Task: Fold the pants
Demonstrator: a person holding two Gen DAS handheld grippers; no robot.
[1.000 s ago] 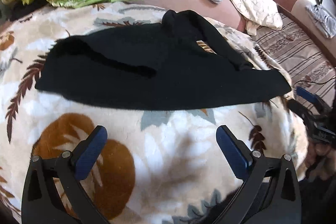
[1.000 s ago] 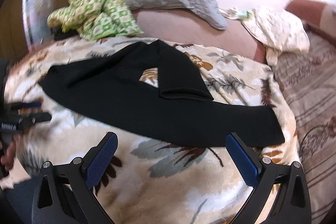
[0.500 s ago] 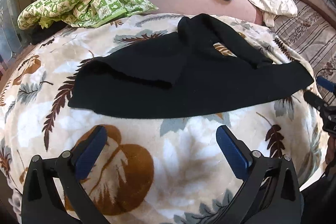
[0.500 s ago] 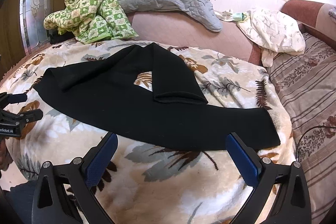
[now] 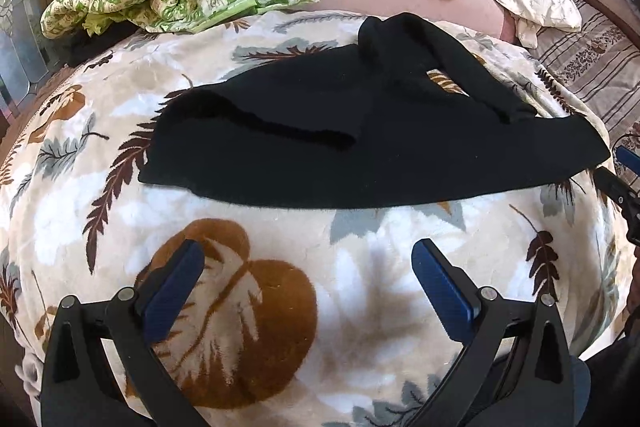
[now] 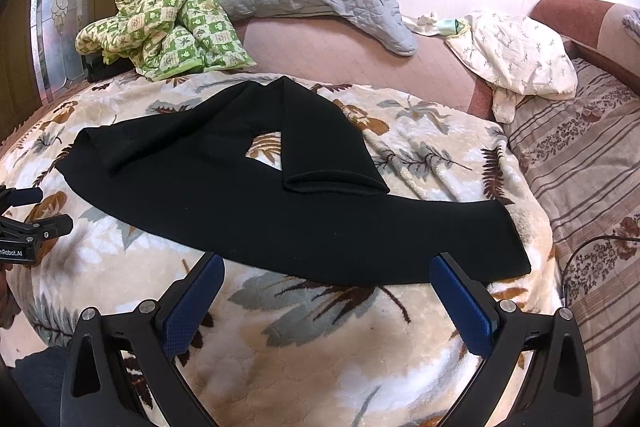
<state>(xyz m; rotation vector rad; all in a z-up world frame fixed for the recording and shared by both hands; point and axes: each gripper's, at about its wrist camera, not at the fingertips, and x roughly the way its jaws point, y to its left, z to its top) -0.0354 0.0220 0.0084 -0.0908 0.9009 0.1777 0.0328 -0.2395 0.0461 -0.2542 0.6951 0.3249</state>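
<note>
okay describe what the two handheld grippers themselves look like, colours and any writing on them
Both are alike: the left gripper and right gripper have black angular frames with triangular cutouts and silver pivot bolts. Each finger carries a flat, textured blue pad. From the right wrist view, the left gripper's side shows a white label ending "nRobot.AI". No sleeves or gripper cables are visible.

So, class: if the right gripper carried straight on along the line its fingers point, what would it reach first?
The right gripper, jaws open and empty, points at the near edge of the black pants lying on the leaf-print blanket. It would probably meet that edge first, though depth is unclear.
</note>
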